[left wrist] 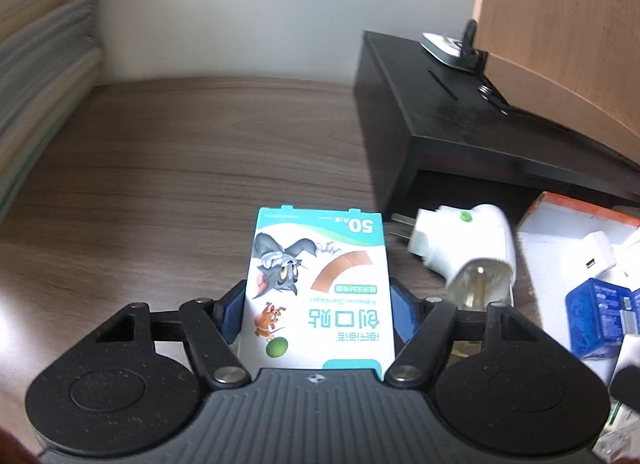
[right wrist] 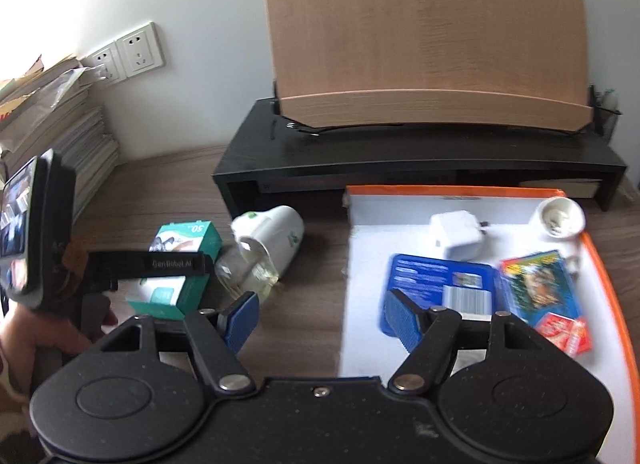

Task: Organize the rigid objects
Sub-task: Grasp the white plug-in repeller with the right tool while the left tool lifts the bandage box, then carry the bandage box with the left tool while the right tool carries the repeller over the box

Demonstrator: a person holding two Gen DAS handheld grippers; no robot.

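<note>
The left gripper (left wrist: 318,308) has its blue pads against both narrow sides of the white and teal cardboard box of adhesive bandages (left wrist: 318,288), so it is pinching this box. In the right wrist view the box (right wrist: 180,260) rests on the brown wood-grain desk (right wrist: 168,192), towards the left edge, with the gripper's black finger across it. A hand (right wrist: 48,336) holds that tool from the left.

Just beside the box, on its right, lies the white plastic plug-in device with a clear glass bottle (right wrist: 266,248), tipped on its side on the desk. The low black monitor stand (right wrist: 400,160) is at the back edge of the desk.

The right gripper (right wrist: 320,318) is spread wide and nothing is between its pads. It hangs over the left edge of the shallow white tray with an orange rim (right wrist: 608,276). In the tray are a white square charger (right wrist: 456,238), a flat blue box (right wrist: 436,280), a colourful card packet (right wrist: 540,288) and a small round white container (right wrist: 558,218) in the far right corner.
</note>
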